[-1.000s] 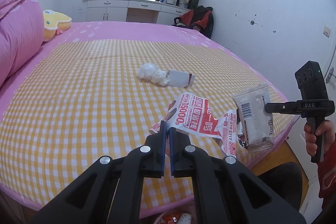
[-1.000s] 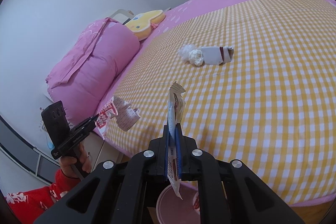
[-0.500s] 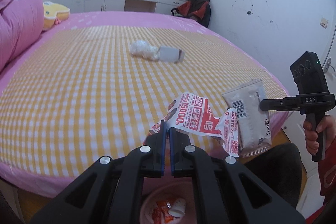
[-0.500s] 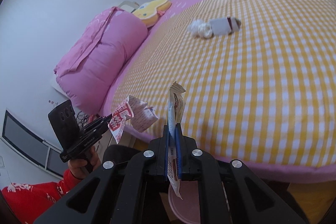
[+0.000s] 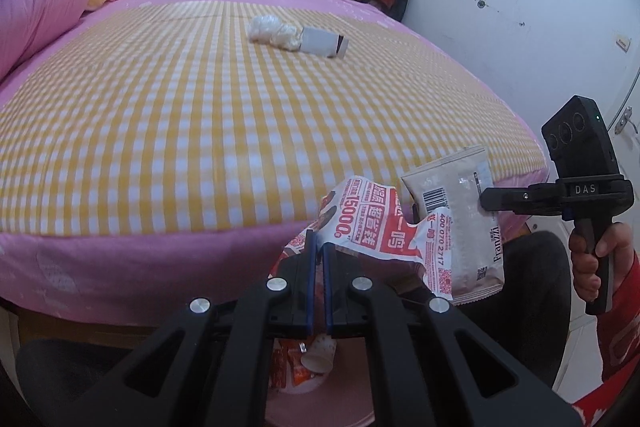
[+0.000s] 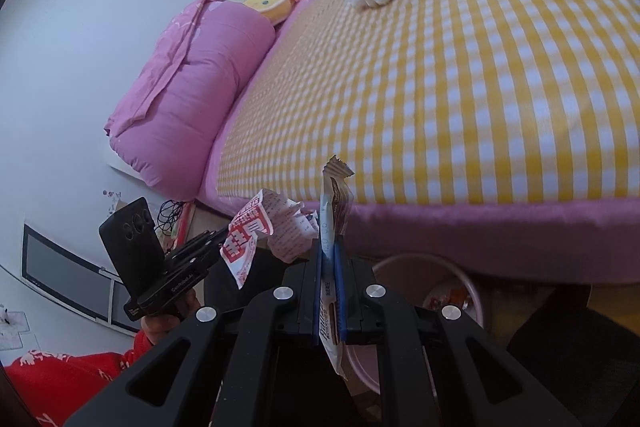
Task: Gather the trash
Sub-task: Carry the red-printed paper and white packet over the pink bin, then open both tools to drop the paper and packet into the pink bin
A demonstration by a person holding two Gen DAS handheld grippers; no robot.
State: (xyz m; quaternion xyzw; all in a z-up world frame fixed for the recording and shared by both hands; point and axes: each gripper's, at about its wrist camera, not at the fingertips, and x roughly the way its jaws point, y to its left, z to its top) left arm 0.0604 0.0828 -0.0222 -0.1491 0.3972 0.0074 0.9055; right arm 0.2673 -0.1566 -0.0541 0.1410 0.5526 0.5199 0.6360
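The left fingers [image 5: 318, 247] are clenched on a crumpled red-and-white printed wrapper [image 5: 384, 227]; the right fingers [image 6: 330, 251] pinch a flat beige snack packet [image 6: 334, 195] edge-on. Both pieces hang off the bed's near edge, with the pink round trash bin [image 6: 424, 263] below the fingers. This looks like the drop-off step: next, centre each over the bin and release. A crumpled white tissue [image 5: 272, 31] and a small white carton [image 5: 322, 42] lie far ahead on the yellow checked bed cover [image 5: 180, 131].

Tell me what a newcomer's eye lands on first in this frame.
Probably the two pinched wrappers off the bed's near edge: the left gripper shut on a crumpled red-and-white wrapper, the right gripper shut on a beige snack packet. Below them a pink bin holds trash, while a white wad and a small carton lie mid-bed.
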